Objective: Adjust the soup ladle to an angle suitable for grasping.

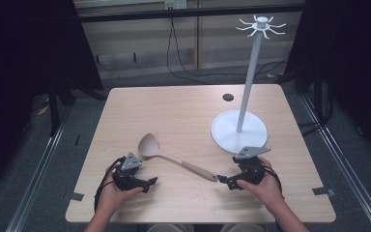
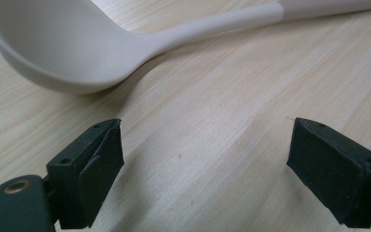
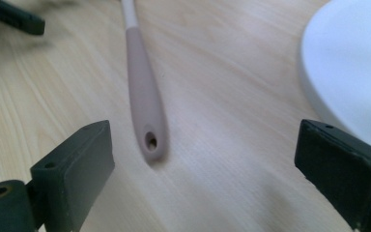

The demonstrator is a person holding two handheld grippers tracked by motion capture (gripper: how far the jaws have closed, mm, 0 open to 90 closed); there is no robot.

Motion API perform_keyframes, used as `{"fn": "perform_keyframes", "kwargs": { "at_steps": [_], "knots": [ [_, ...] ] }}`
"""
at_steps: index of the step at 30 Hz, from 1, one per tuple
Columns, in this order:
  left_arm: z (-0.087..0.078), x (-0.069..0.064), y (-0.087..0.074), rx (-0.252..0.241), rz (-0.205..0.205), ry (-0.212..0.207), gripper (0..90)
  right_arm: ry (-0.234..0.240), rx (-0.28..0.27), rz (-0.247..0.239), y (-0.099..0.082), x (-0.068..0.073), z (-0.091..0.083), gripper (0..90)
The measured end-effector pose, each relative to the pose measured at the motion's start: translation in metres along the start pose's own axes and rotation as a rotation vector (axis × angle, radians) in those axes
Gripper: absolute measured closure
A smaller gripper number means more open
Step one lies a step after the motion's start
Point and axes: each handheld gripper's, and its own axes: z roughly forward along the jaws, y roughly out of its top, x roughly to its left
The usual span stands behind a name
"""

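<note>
A beige ladle [image 1: 174, 157] lies on the wooden table [image 1: 183, 104], its bowl toward the left and its pink handle end [image 3: 147, 121] toward the right. My left gripper [image 1: 149, 182] rests low on the table just in front of the bowl [image 2: 67, 46], jaws wide apart with bare wood between them. My right gripper [image 1: 223, 181] sits at the handle's tip, open; the tip with its hanging hole [image 3: 151, 141] lies just ahead of the jaws, nearer the left one, untouched.
A white stand [image 1: 239, 130] with a round base [image 3: 352, 63], a tall pole and several hooks on top [image 1: 261, 25] stands right of centre, close behind my right gripper. A dark round hole [image 1: 228, 97] marks the table's far side. Cables trail on the floor beyond.
</note>
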Motion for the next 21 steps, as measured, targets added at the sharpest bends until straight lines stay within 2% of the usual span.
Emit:
{"fn": "perform_keyframes", "kwargs": {
  "at_steps": [3,11,15,18,21],
  "knots": [
    [0.001,-0.002,0.001,0.006,0.005,-0.008,12.3,-0.005,-0.025,0.036,0.0,-0.004,-0.005,6.0],
    [0.002,-0.005,0.005,0.005,0.019,-0.022,14.1,-0.012,0.0,0.011,-0.003,-0.001,-0.003,6.7],
    [0.002,-0.005,0.007,0.011,0.021,-0.025,14.3,-0.007,-0.003,-0.01,-0.004,0.005,-0.002,12.1],
    [0.003,-0.006,0.008,0.003,0.025,-0.023,14.4,-0.011,-0.012,-0.032,-0.003,0.012,-0.002,29.3],
    [0.002,-0.006,0.008,0.004,0.023,-0.023,14.6,-0.012,-0.03,-0.056,-0.004,0.019,-0.001,55.4]
  ]
}}
